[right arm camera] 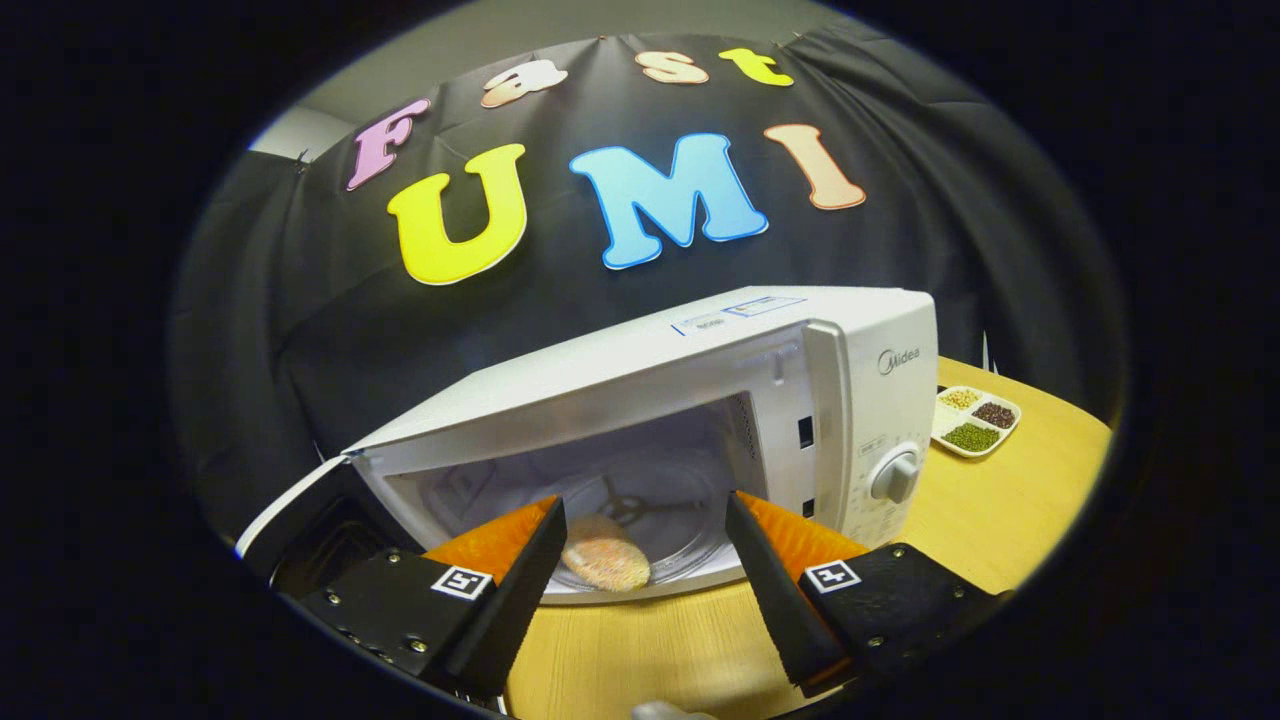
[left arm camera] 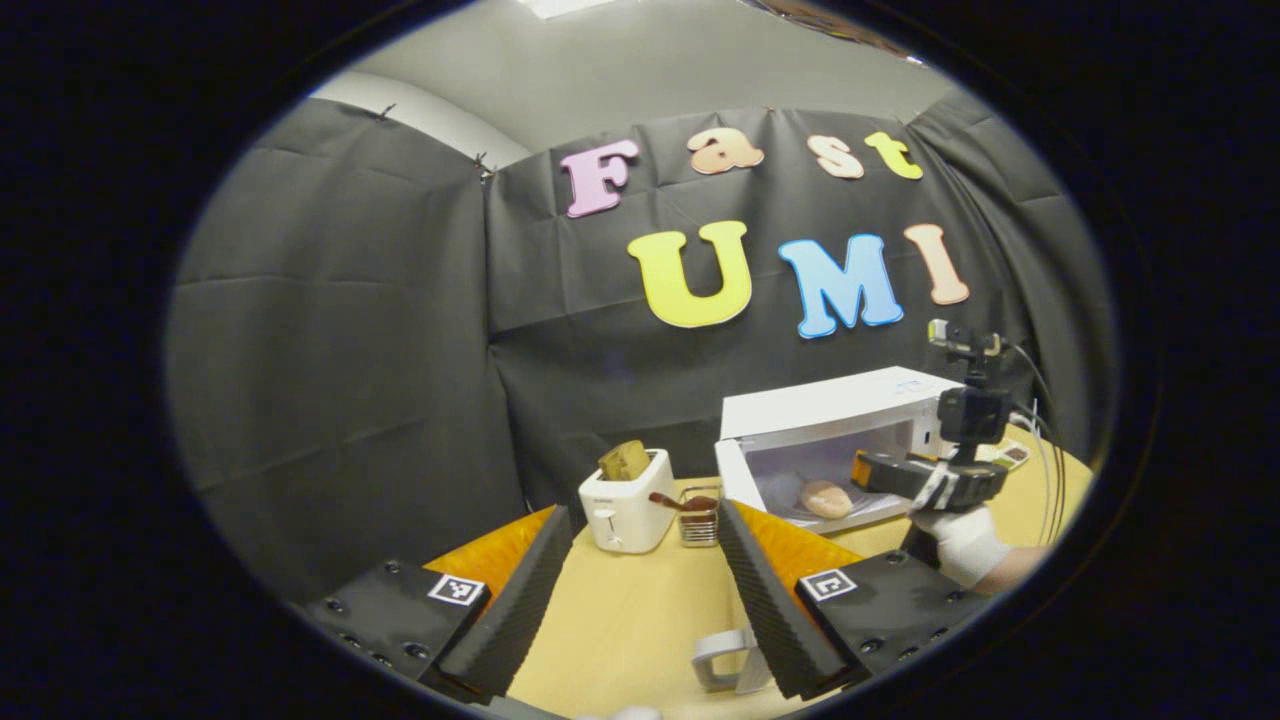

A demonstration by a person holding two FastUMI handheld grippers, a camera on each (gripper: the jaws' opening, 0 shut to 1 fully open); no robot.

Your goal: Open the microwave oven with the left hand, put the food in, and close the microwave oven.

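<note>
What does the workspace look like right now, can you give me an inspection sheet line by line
Surface: wooden table, mostly bare in front.
Job's things: microwave with door swung open; food lies inside on the turntable.
Clutter: toaster with bread in its slot; small wire rack beside it; sectioned tray of grains right of the microwave; a grey handle-like piece near the left gripper.
Grippers: left gripper open, holding nothing, back from the microwave; right gripper open, holding nothing, at the oven mouth, held by a gloved hand.
Cables: cables trail from the right gripper.
Surroundings: black cloth wall.
</note>
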